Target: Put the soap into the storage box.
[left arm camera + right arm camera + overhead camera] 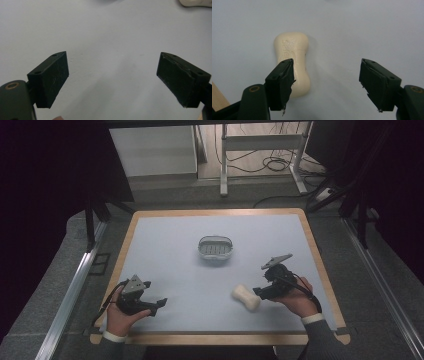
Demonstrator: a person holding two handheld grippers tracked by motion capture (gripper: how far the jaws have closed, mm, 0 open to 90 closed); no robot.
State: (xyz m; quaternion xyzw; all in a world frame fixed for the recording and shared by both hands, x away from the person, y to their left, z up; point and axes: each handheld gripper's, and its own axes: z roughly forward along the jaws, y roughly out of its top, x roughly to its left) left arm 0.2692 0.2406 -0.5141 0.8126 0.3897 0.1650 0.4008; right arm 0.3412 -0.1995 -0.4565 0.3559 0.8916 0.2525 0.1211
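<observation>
In the high view, the person's right hand point(295, 301) is reaching in from the lower right of the frame, wrist angled inward, holding the right gripper point(258, 292) low over the table point(165, 240) with its black jaws pointing left at a bar of soap point(246, 297). A grey three-cornered plate is standing up on top of that gripper, and a cable is looping back over the hand to a grey sleeve with a white cuff.

The soap is lying flat on the pale blue tabletop in the lower right of centre, just beside the jaw tips. In the right gripper view the soap point(293, 60) is sitting left of middle, a smooth cream bar pinched at the waist with raised lettering moulded into its face. The right gripper point(327, 85) is standing with its jaws fairly wide and gripping nothing; the left jaw is overlapping the soap's lower edge, and whether it is touching cannot be told.

At the lower left of the high view, the left hand point(122, 316) is holding the left gripper point(161, 304) level, pointing right. In the left gripper view the left gripper point(112, 77) is spreading its scuffed matte jaws wide over bare table.

A grey oval soap dish point(215, 248) with a slatted bottom is resting near the frame's centre, well apart from the soap. The table has a light wooden rim.
</observation>
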